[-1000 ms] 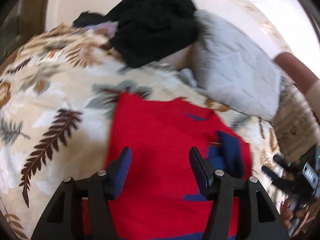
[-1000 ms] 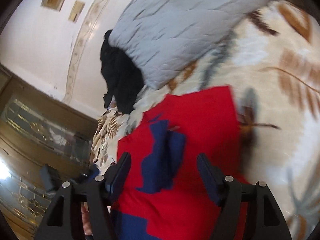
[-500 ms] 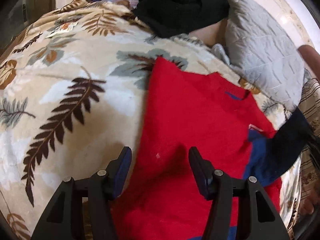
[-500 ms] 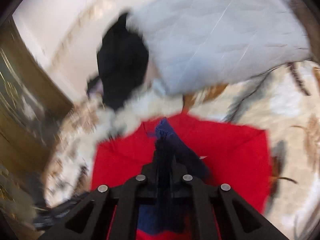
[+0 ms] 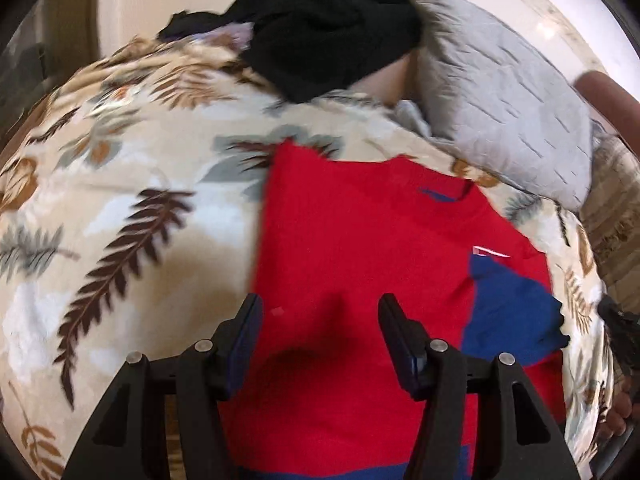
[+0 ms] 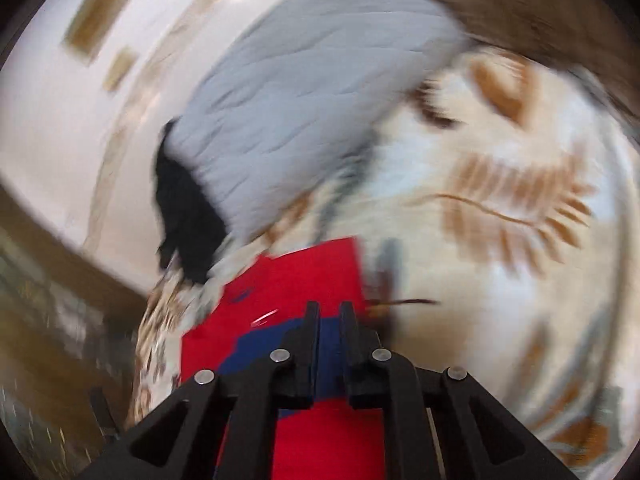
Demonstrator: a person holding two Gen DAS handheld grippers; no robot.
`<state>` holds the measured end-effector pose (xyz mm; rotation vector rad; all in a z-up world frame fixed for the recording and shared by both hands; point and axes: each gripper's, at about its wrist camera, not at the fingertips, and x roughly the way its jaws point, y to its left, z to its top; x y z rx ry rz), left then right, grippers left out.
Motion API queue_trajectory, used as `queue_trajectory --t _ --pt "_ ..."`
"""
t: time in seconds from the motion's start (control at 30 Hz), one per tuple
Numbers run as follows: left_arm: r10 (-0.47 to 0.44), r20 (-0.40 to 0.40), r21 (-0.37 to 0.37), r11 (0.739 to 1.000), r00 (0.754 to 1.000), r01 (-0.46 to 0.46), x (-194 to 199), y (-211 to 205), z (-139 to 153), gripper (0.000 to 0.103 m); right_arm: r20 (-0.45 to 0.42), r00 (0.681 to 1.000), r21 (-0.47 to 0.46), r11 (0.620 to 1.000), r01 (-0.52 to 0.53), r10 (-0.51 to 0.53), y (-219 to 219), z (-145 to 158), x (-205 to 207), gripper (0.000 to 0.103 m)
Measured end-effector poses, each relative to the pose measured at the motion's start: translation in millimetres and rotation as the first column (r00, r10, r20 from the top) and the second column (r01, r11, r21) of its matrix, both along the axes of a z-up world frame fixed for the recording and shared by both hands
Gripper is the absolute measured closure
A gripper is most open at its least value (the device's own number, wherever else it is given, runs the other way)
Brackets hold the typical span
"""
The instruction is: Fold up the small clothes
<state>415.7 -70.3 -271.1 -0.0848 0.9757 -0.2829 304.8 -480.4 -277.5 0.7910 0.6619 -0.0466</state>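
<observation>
Red garment (image 5: 360,248): I see it spread flat on the leaf-print bedspread (image 5: 120,208), collar toward the far end, one blue sleeve (image 5: 512,312) lying across its right side
Left gripper (image 5: 318,344): I have it hovering over the near part of the red cloth, fingers apart, nothing between the pads, cloth bulging a little below the gap
Right gripper (image 6: 329,312): fingers drawn nearly together with blue sleeve fabric in the narrow gap; I read it as pinching the sleeve, view badly smeared
Grey quilted pillow (image 5: 508,108): at the head of the bed, beyond the collar, leaning toward the wall
Black clothing pile (image 5: 332,28): heaped left of the pillow, touching it
Right edge, left view: part of a hand, blurred; I cannot tell more
</observation>
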Motion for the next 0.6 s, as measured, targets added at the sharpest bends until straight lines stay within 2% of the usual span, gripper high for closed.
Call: queue_trajectory --t 0.07,0.17,0.2,0.27,0.3,0.37,0.43,0.53,0.6 --pt "-0.021 -0.021 0.044 0.999 1.0 0.022 4 -11 -10 0.038 -0.043 0.996 -0.031 0.996 -0.086 0.084 28 2 21 0.09" --pt "-0.051 -0.082 0.142 0.988 0.995 0.063 13 -26 -35 0.03 -0.122 0.982 -0.083 0.984 -0.156 0.145 57 -12 45 0.09" --pt "-0.071 -0.061 0.185 0.979 0.996 0.081 12 -31 -37 0.028 -0.179 0.972 -0.101 0.98 -0.172 0.152 66 -26 56 0.09" --pt "-0.081 -0.05 0.21 0.974 0.995 0.09 10 -35 -34 0.027 -0.303 0.941 -0.092 0.979 -0.184 0.148 72 -55 71 0.091" --pt "-0.085 -0.047 0.206 0.974 0.995 0.093 9 -35 -31 0.027 -0.267 0.955 -0.09 0.983 -0.16 0.131 71 -58 70 0.091" --pt "-0.077 -0.006 0.182 0.98 0.997 0.076 6 -28 -20 0.027 -0.268 0.953 -0.086 0.982 -0.17 0.142 72 -50 65 0.09" --pt "-0.07 0.106 0.156 0.986 0.992 0.053 -13 -21 7 0.027 -0.253 0.953 -0.051 0.981 -0.186 0.168 69 -32 53 0.089" --pt "-0.058 0.259 0.16 0.987 0.964 0.016 -45 -12 45 0.026 -0.145 0.974 -0.101 0.976 -0.191 0.176 68 8 24 0.089" --pt "-0.042 0.341 0.148 0.989 0.939 -0.009 -73 -7 69 0.016 -0.051 0.982 -0.155 0.97 -0.185 0.179 69 43 -13 0.088"
